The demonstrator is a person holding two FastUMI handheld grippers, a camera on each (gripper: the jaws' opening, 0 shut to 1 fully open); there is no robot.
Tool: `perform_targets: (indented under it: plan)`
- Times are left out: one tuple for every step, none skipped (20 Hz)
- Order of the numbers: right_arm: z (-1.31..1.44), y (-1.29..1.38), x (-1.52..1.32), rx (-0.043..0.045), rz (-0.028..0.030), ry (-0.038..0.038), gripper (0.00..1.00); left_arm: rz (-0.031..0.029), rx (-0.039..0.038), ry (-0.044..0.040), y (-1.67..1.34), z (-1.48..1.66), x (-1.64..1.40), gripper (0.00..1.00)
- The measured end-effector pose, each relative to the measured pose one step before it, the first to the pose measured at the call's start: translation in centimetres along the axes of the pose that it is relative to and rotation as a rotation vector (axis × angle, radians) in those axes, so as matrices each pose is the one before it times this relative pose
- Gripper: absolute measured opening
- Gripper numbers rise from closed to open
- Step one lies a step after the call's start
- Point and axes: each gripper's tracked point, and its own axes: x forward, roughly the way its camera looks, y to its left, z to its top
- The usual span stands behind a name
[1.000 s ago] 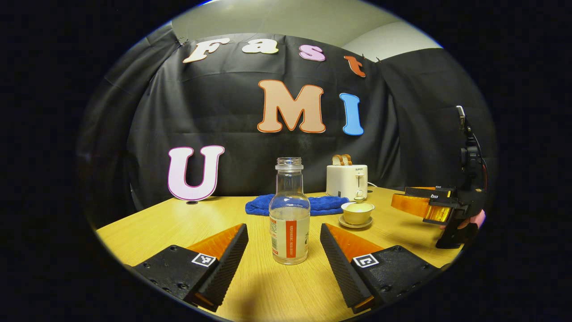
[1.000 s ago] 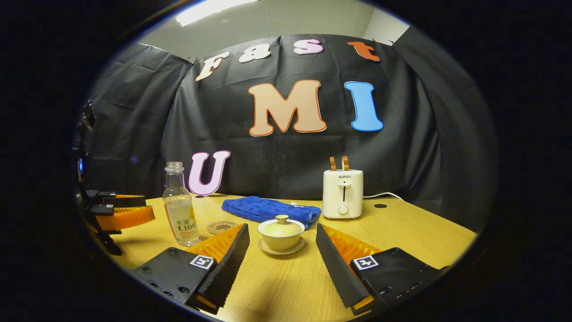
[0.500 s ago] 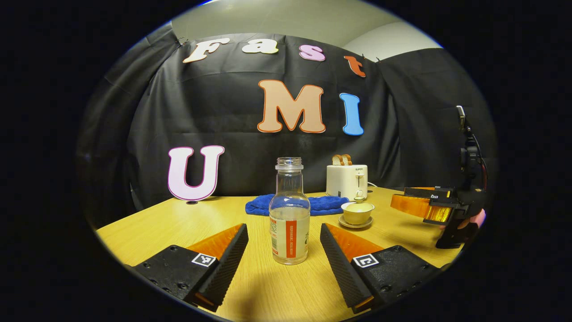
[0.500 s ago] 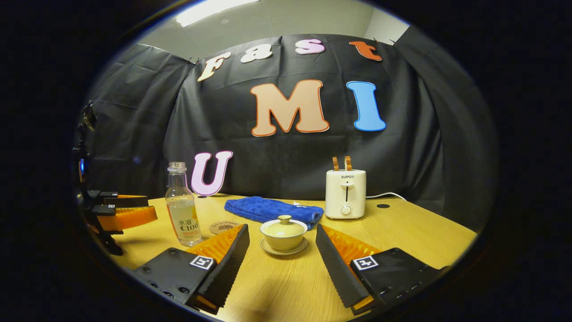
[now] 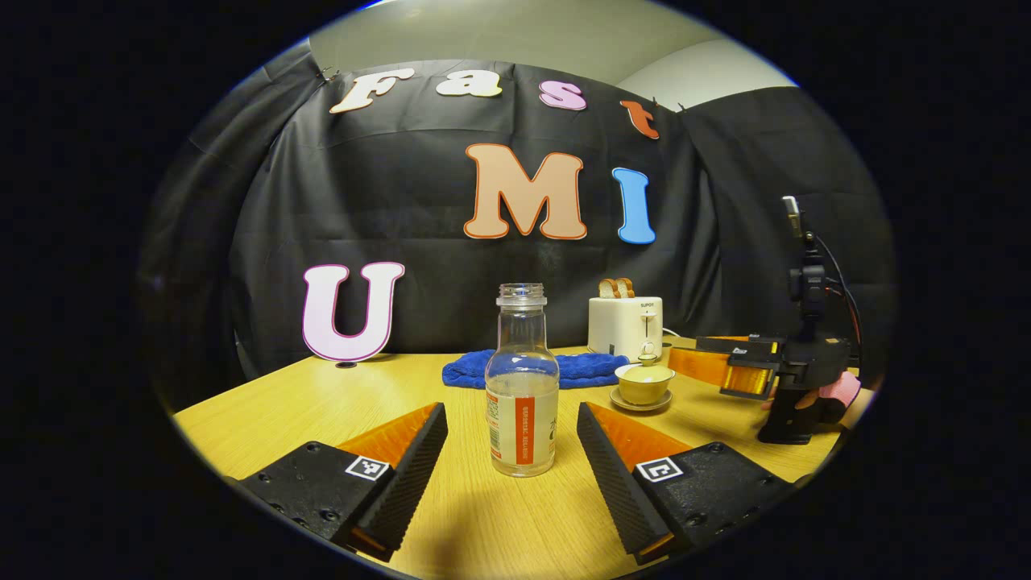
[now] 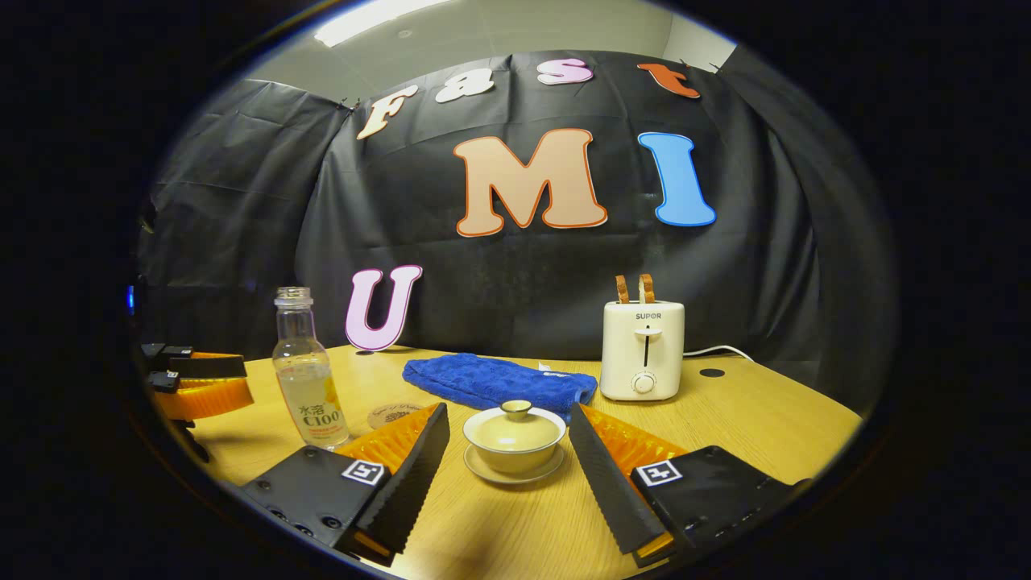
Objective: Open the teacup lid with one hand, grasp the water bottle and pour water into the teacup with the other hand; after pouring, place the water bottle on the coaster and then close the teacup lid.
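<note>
A clear uncapped water bottle (image 5: pixel 522 387), partly filled, stands upright on the wooden table just ahead of my left gripper (image 5: pixel 512 419), which is open with its fingers either side of the bottle, apart from it. The pale lidded teacup (image 6: pixel 514 435) on its saucer sits between the fingertips of my open right gripper (image 6: pixel 509 423), with the lid on. The same teacup (image 5: pixel 644 383) appears right of the bottle in the left gripper view, with the right gripper (image 5: pixel 709 362) beside it. A round coaster (image 6: pixel 393 415) lies between the bottle (image 6: pixel 306 379) and the teacup.
A folded blue towel (image 6: pixel 495 383) lies behind the teacup. A white toaster (image 6: pixel 643 350) with toast stands at the back right, its cord running right. The left gripper (image 6: pixel 197 387) is at the left table edge. Black cloth walls the back.
My right gripper has moved forward toward the teacup, which now sits between its fingertips. The left gripper and the bottle have stayed still.
</note>
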Motion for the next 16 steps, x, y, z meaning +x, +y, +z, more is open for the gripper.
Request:
perform_targets:
  plan:
    - [-0.140, 0.053, 0.696, -0.00015, 0.00362, 0.00951, 0.96, -0.00007, -0.00024, 0.00041, -0.023, 0.022, 0.024, 0.92]
    - [-0.157, 0.046, 0.645, -0.00004, 0.00352, 0.01238, 0.93, 0.00017, 0.00019, -0.00017, 0.019, -0.036, -0.004, 0.95]
    - [-0.159, -0.024, 0.649, -0.00138, 0.00175, 0.01117, 0.93, 0.00011, -0.00024, -0.00035, -0.002, 0.069, 0.089, 0.95]
    - [-0.080, 0.055, 0.408, 0.00023, 0.00256, 0.00765, 0.96, 0.00003, 0.00026, 0.00009, -0.016, -0.063, -0.022, 0.95]
    - [-0.046, 0.007, 0.570, 0.00036, 0.00084, 0.00318, 0.96, -0.00003, -0.00030, -0.00041, 0.025, 0.028, -0.082, 0.95]
    - [0.025, -0.229, 0.504, 0.00036, -0.00268, 0.00194, 0.96, -0.00002, -0.00007, 0.00040, -0.008, -0.070, 0.054, 0.95]
    - [0.056, -0.042, 0.457, 0.00101, -0.00473, 0.00190, 0.96, -0.00013, 0.00014, -0.00025, -0.003, 0.036, 0.031, 0.93]
    - [-0.035, -0.157, 0.424, 0.00103, -0.00273, 0.00314, 0.96, 0.00018, -0.00031, -0.00032, -0.003, -0.012, -0.001, 0.95]
    - [-0.191, -0.001, 0.369, 0.00138, 0.00370, 0.00792, 0.96, -0.00005, 0.00055, 0.00023, -0.001, 0.053, -0.033, 0.95]
    - [-0.054, -0.048, 0.215, 0.00038, 0.00232, 0.00930, 0.96, 0.00032, -0.00041, -0.00051, 0.017, -0.080, -0.019, 0.95]
    - [-0.172, -0.041, 0.432, -0.00031, 0.00369, 0.00997, 0.95, -0.00005, 0.00002, 0.00042, 0.011, 0.012, 0.017, 0.95]
    - [-0.188, 0.014, 0.333, -0.00151, 0.00104, 0.01081, 0.91, 0.00021, -0.00008, -0.00019, -0.012, -0.024, 0.029, 0.95]
    - [-0.128, -0.010, 0.249, -0.00145, -0.00073, 0.01250, 0.91, -0.00001, -0.00006, -0.00027, -0.037, 0.045, 0.013, 0.95]
    - [-0.227, -0.137, 0.258, -0.00215, -0.00005, 0.01007, 0.91, 0.00031, 0.00011, 0.00023, -0.001, 0.000, -0.020, 0.93]
    - [-0.035, 0.061, 0.127, -0.00265, 0.00088, 0.00665, 0.91, -0.00008, 0.00001, -0.00021, -0.014, 0.013, -0.010, 0.92]
    - [-0.066, 0.002, 0.074, -0.00030, 0.00189, 0.00624, 0.91, 0.00024, -0.00004, 0.00051, 0.003, -0.044, 0.042, 0.95]
